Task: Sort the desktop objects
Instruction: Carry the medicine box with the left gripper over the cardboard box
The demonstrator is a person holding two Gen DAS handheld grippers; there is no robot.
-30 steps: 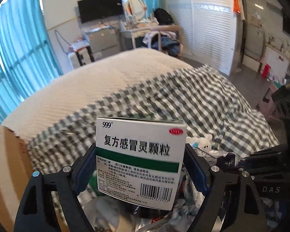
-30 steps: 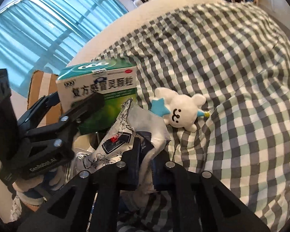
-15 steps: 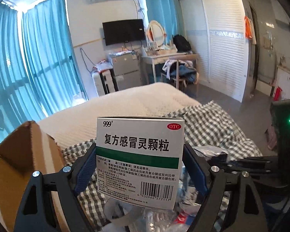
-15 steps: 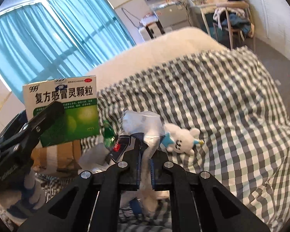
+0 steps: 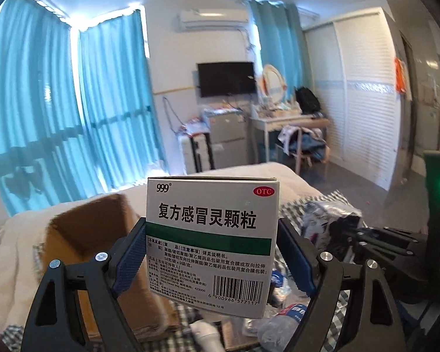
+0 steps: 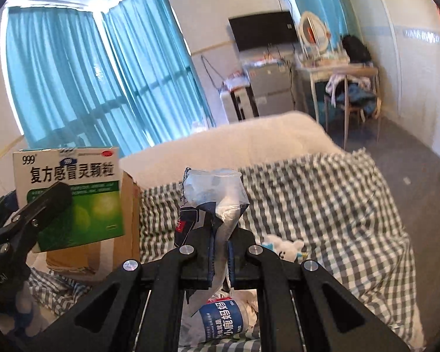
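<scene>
My left gripper (image 5: 212, 252) is shut on a white and green medicine box (image 5: 211, 243), held upright in the air with the blue pads pressing its two sides. In the right wrist view the same box (image 6: 70, 196) and the left gripper (image 6: 29, 220) show at the left. My right gripper (image 6: 220, 252) is shut on a crumpled clear plastic wrapper (image 6: 217, 196) with dark print, which sticks up above the pads. From the left wrist view that wrapper (image 5: 328, 220) appears at the right, ahead of the right gripper (image 5: 355, 234).
An open cardboard box (image 5: 96, 234) stands on the bed just left of the medicine box. On the checked bedspread (image 6: 322, 205) lie a small white plush toy (image 6: 284, 248) and a crushed plastic bottle (image 6: 220, 319) with a blue label. Beyond the bed are curtains, a desk and a chair.
Both grippers have risen with their loads and tilted up, so the room now fills the views. The cardboard box has come into sight beside the medicine box. The grips are unchanged.
</scene>
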